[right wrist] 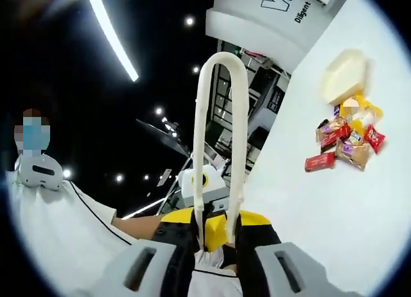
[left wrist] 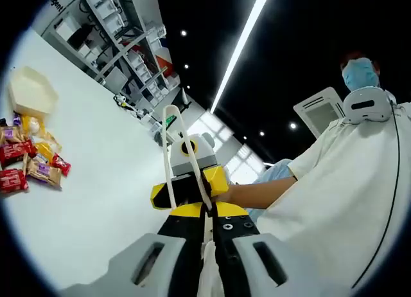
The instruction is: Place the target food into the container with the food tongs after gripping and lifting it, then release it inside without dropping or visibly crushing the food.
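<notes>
White food tongs stand up between my right gripper's jaws, which are shut on the two arms, loop end away from the camera. In the left gripper view the tongs rise thin over the right gripper, which faces this camera. My left gripper has its jaws closed together just below them; whether it touches them I cannot tell. It shows as a white-and-yellow body behind the loop. A heap of wrapped snacks lies on the white table beside a cream hexagonal container, far from both grippers.
The white table spreads between the grippers and the snacks. A person in a white shirt holds the grippers. Shelving and a white cabinet stand beyond the table.
</notes>
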Demonstrator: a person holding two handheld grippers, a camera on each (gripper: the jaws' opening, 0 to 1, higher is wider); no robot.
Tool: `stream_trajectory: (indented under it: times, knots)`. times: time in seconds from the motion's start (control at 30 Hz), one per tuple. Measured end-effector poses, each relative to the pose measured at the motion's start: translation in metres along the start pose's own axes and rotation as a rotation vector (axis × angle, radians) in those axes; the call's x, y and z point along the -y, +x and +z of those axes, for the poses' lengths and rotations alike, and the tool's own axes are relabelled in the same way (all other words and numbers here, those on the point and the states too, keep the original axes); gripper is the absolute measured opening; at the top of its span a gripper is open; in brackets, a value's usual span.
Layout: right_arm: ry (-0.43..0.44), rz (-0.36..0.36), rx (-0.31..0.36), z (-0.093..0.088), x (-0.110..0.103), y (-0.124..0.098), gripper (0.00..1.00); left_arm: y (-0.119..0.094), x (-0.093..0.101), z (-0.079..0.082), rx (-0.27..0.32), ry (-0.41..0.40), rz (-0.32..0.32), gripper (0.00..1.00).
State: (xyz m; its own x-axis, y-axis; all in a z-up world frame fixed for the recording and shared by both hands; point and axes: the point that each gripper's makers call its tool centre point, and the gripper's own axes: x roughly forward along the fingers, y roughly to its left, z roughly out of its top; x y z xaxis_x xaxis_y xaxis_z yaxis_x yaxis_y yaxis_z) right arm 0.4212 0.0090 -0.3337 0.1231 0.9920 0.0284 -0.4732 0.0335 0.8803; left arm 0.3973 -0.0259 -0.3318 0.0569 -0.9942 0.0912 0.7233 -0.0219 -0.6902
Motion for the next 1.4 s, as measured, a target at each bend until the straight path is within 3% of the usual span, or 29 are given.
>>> stream_trajectory:
  times: [0.07, 0.4, 0.63, 0.7, 0.77, 0.87, 1.03, 1.2, 1.3, 1.4]
  knots:
    - [-0.054, -0.011, 0.009, 0.001, 0.002, 0.0, 0.15, -0.001, -0.004, -0.002, -0.008, 0.009, 0.02, 0.03]
    - [-0.114, -0.09, 0.045, 0.01, 0.013, 0.004, 0.12, -0.005, -0.019, 0.002, 0.002, 0.051, 0.139, 0.02]
    - [-0.182, -0.142, 0.088, 0.021, 0.019, 0.007, 0.12, -0.014, -0.03, 0.007, -0.038, 0.227, 0.231, 0.03]
    - [-0.17, -0.141, 0.103, 0.025, 0.019, 0.004, 0.12, -0.016, -0.029, 0.007, -0.037, 0.201, 0.229, 0.03]
    - [-0.183, -0.153, 0.115, 0.029, 0.021, 0.002, 0.12, -0.02, -0.033, 0.008, -0.052, 0.247, 0.258, 0.0]
    - [-0.183, -0.169, 0.131, 0.036, 0.024, -0.001, 0.12, -0.028, -0.041, 0.005, -0.07, 0.263, 0.31, 0.0]
    - [-0.21, -0.218, 0.134, 0.038, 0.033, -0.005, 0.12, -0.043, -0.051, 0.015, -0.049, 0.335, 0.396, 0.01]
    - [-0.24, -0.311, 0.133, 0.037, 0.05, -0.009, 0.12, -0.062, -0.072, 0.025, -0.051, 0.439, 0.569, 0.03]
    - [-0.232, -0.331, 0.132, 0.036, 0.054, -0.01, 0.13, -0.067, -0.073, 0.027, -0.037, 0.45, 0.6, 0.06]
    - [-0.233, -0.349, 0.134, 0.036, 0.057, -0.011, 0.13, -0.071, -0.074, 0.031, -0.039, 0.52, 0.639, 0.13]
